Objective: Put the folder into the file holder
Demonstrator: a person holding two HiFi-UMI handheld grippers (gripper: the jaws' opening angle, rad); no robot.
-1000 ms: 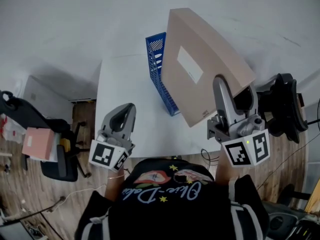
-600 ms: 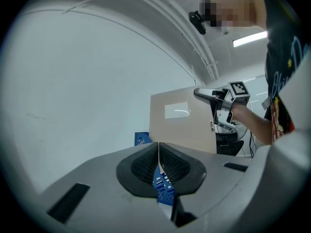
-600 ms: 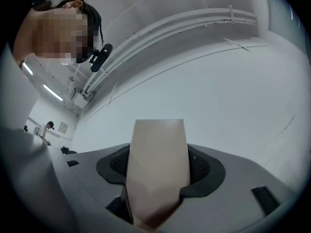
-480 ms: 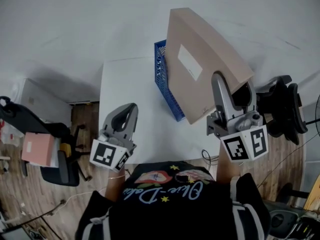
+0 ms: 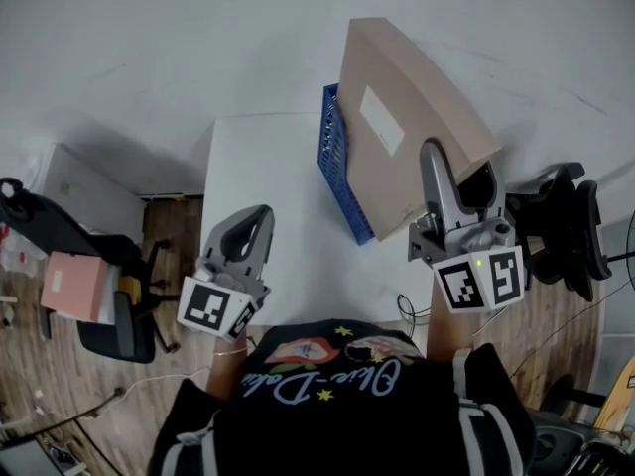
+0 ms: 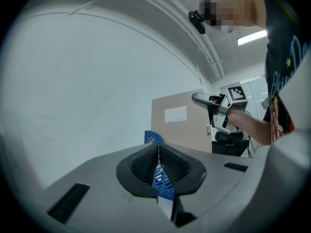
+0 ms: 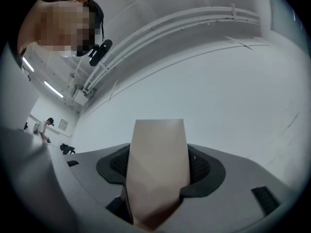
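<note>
A large beige folder (image 5: 407,132) with a white label hangs tilted above the white table (image 5: 263,206). My right gripper (image 5: 438,163) is shut on its near lower edge, and the folder (image 7: 158,164) fills the space between the pads in the right gripper view. A blue slotted file holder (image 5: 340,167) stands on the table, mostly hidden under the folder's left side. My left gripper (image 5: 254,228) hovers shut and empty over the table's near left part. In the left gripper view the file holder (image 6: 151,138), folder (image 6: 177,127) and right gripper (image 6: 206,99) lie ahead.
On the wooden floor to the left stands a black office chair (image 5: 114,315) with a pink box (image 5: 69,286) beside it. Another black chair (image 5: 566,226) stands at the table's right. A white wall (image 5: 179,48) runs behind the table.
The folder, held by my right gripper, has drifted a little leftward over the file holder, so less of the blue holder shows. The left gripper has stayed put.
</note>
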